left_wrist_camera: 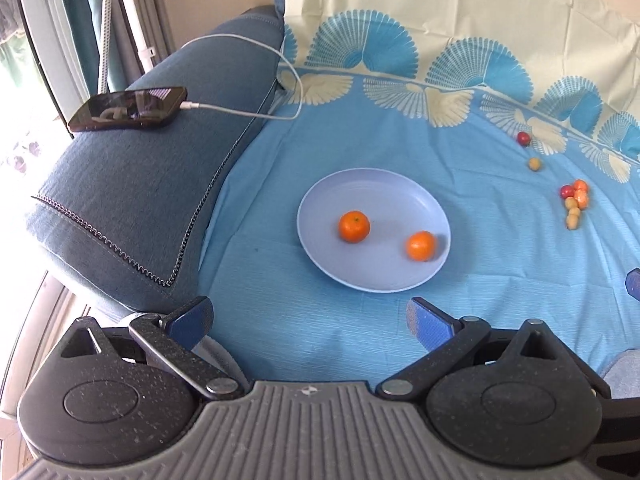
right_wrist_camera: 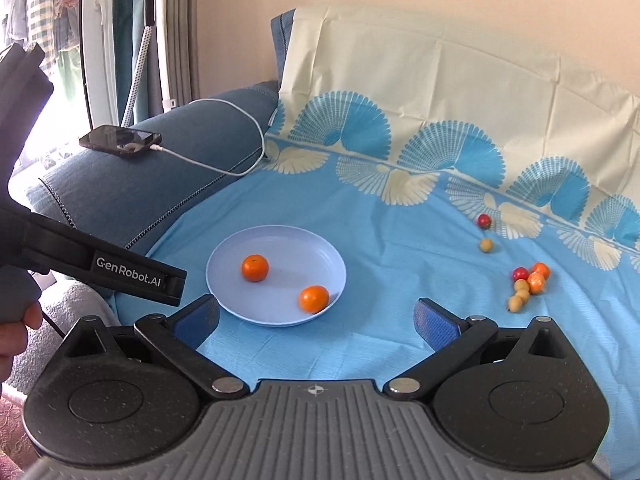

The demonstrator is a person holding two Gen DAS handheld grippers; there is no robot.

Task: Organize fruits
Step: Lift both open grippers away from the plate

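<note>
Your left hand-held gripper [left_wrist_camera: 310, 318] and right hand-held gripper [right_wrist_camera: 318, 318] both hang with jaws spread wide, nothing between them. Two oranges [right_wrist_camera: 255, 267] sit apart on the pale plate [right_wrist_camera: 240, 312] on the blue sheet [right_wrist_camera: 400, 320]; a cluster of small fruits [right_wrist_camera: 528, 284] lies well off to its right.

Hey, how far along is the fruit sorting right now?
Partly done. Two oranges already sit on the plate. Nothing is in hand: the left gripper and right gripper are both open and empty. Still loose on the blue cloth: a cluster of small fruits, plus a red one and a yellow one apart.
</note>
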